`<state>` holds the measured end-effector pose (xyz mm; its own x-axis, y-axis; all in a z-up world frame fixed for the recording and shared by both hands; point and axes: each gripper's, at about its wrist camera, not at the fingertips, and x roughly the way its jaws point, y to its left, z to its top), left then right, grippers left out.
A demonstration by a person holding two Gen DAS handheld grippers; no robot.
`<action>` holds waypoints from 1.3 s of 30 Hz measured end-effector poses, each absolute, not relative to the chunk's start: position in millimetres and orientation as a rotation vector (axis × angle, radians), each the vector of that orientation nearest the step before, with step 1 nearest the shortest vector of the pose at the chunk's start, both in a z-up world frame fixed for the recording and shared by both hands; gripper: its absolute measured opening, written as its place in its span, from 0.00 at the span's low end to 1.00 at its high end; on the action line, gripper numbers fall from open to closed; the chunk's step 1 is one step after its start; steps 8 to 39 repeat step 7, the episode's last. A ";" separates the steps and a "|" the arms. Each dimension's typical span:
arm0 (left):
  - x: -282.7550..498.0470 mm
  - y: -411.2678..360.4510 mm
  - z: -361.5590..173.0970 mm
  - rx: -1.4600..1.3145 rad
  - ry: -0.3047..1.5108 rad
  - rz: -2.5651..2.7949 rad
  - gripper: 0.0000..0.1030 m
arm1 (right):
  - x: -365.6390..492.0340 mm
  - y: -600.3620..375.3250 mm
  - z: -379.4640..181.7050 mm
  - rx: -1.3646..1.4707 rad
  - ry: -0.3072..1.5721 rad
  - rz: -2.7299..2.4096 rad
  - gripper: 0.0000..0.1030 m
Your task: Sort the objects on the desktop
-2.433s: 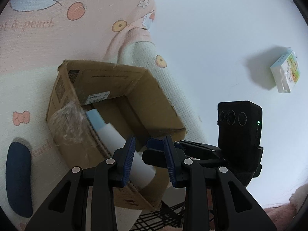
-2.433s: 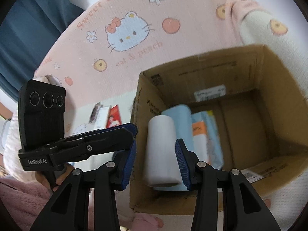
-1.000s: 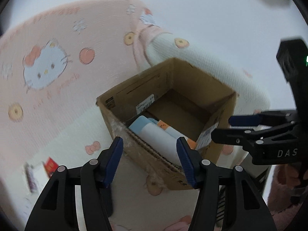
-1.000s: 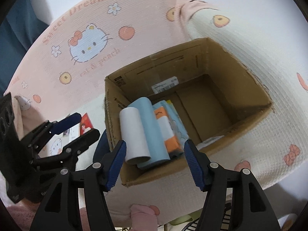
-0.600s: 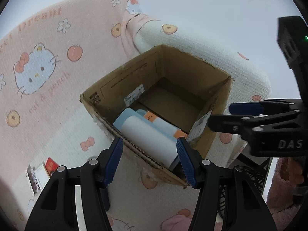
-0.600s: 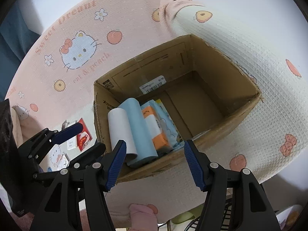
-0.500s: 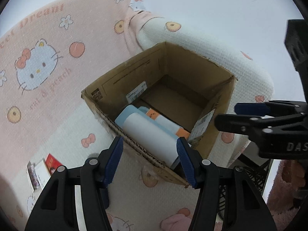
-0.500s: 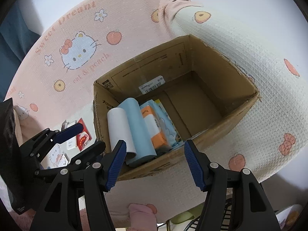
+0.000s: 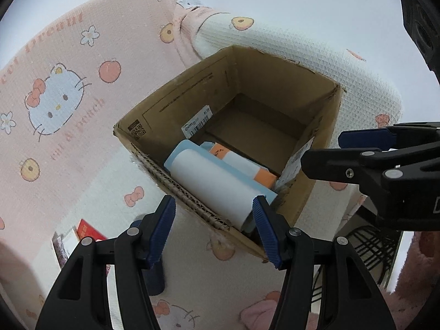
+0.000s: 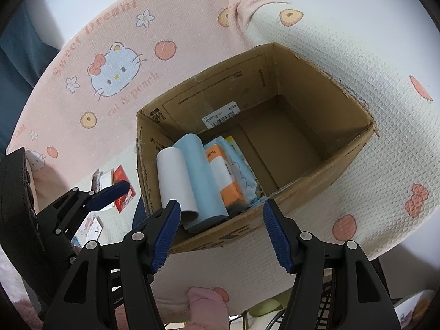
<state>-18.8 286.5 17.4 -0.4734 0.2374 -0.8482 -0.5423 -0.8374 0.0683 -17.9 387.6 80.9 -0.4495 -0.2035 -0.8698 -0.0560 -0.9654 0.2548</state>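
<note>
An open cardboard box (image 9: 178,104) (image 10: 302,88) stands on the cartoon-print cloth. Along its left side lie a white roll (image 9: 211,189) (image 10: 176,181), a light blue roll (image 10: 203,176) and an orange and white packet (image 9: 264,177) (image 10: 231,192); the right half of the box floor is bare. My left gripper (image 9: 214,231) hangs open above the near corner of the box with nothing between its fingers. My right gripper (image 10: 221,233) is open and empty over the near wall. Its fingers (image 9: 365,137) reach in from the right in the left wrist view.
Red and white cards (image 9: 82,233) (image 10: 115,189) lie on the cloth left of the box. A dark blue object (image 9: 154,275) sits beside them, partly hidden by my left fingers. A black wire rack (image 9: 371,247) and pink fluffy fabric (image 10: 206,308) lie below the cloth's edge.
The white roll, once between the right gripper's fingers, now lies in the box and those jaws stand wider. The left gripper has opened wider and drawn closer to the box.
</note>
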 end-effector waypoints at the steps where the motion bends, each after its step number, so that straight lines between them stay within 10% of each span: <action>1: -18.8 285.8 17.2 -1.262 0.447 2.308 0.61 | -17.7 387.3 80.7 1.600 -0.377 -2.575 0.59; 39: -21.0 282.5 16.1 -1.275 0.433 2.303 0.61 | -17.6 385.7 78.6 1.614 -0.368 -2.567 0.59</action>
